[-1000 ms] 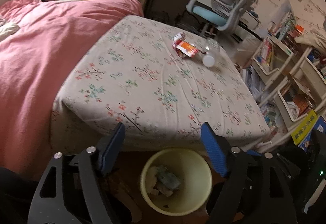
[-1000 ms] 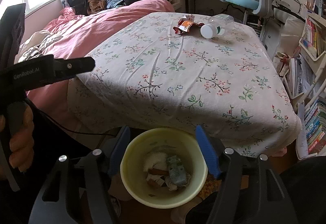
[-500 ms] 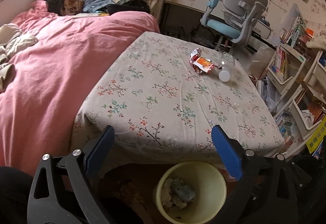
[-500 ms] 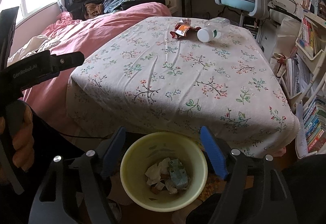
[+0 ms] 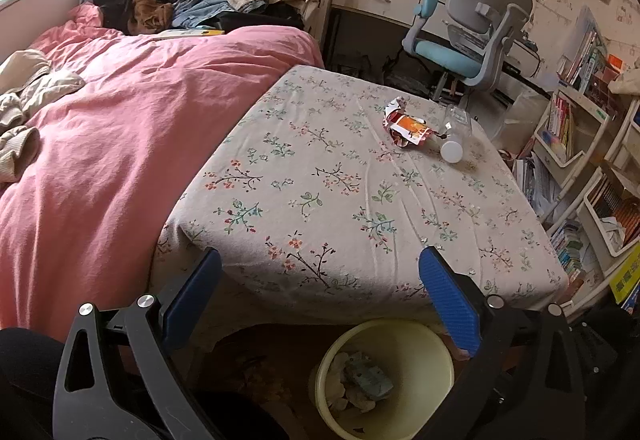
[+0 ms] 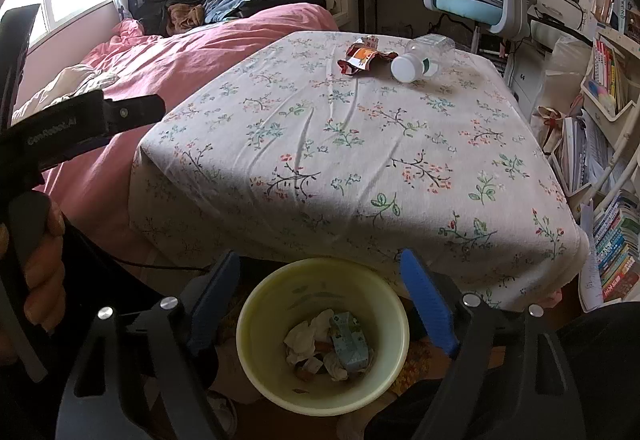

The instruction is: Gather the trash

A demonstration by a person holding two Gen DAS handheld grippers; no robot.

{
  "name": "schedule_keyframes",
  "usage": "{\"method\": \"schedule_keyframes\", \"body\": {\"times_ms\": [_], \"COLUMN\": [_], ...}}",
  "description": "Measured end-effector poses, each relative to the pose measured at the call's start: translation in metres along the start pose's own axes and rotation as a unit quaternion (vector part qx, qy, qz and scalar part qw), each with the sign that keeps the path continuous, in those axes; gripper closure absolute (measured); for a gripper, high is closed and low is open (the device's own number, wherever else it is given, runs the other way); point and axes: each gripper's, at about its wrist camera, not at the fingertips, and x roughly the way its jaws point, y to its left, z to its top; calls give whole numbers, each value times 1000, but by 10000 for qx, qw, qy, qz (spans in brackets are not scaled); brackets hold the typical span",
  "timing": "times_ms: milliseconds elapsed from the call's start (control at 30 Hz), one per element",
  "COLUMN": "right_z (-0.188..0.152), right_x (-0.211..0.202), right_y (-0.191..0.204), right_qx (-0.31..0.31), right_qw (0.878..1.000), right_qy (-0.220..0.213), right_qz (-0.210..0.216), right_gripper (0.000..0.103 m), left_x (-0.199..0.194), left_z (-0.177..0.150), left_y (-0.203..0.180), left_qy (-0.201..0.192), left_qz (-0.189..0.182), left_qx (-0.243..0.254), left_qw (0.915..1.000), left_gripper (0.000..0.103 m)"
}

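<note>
A pale yellow bin (image 6: pixel 320 280) stands on the floor at the table's near edge, holding crumpled tissue and a small green carton (image 6: pixel 348 340). My right gripper (image 6: pixel 319 254) hangs above it with its jaws opening and nothing between them. My left gripper (image 5: pixel 320 252) is also opening and empty, over the table's near edge with the bin (image 5: pixel 420 356) below it. A red-orange snack wrapper (image 5: pixel 408 126) (image 6: pixel 362 58) and a clear plastic bottle with a white cap (image 5: pixel 454 138) (image 6: pixel 420 58) lie at the far side of the floral tablecloth (image 5: pixel 320 180).
A bed with a pink quilt (image 5: pixel 120 120) and piled clothes borders the table on the left. A grey and blue desk chair (image 5: pixel 472 40) stands behind it. Bookshelves (image 5: pixel 580 160) line the right side. A hand (image 6: pixel 40 272) holds the left gripper's black body (image 6: pixel 80 124).
Both grippers' jaws have spread wider. The left gripper has tilted upward, so the bin sits lower in its view and more of the room shows. The right gripper stayed over the bin.
</note>
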Motion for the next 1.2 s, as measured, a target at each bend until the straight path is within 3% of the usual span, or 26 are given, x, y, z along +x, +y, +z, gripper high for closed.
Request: {"method": "schedule_keyframes", "body": {"times_ms": [1200], "right_z": [-3], "right_x": [8], "right_y": [2], "right_qx": [72], "right_qw": [9999], "right_qy": [150], "right_qz": [25], "right_gripper": [15], "left_x": [9], "left_z": [-8], "left_y": [-2], "left_qy": [-8], "left_qz": [215], "left_qx": [70], "left_qw": [9997], "left_gripper": [7]}}
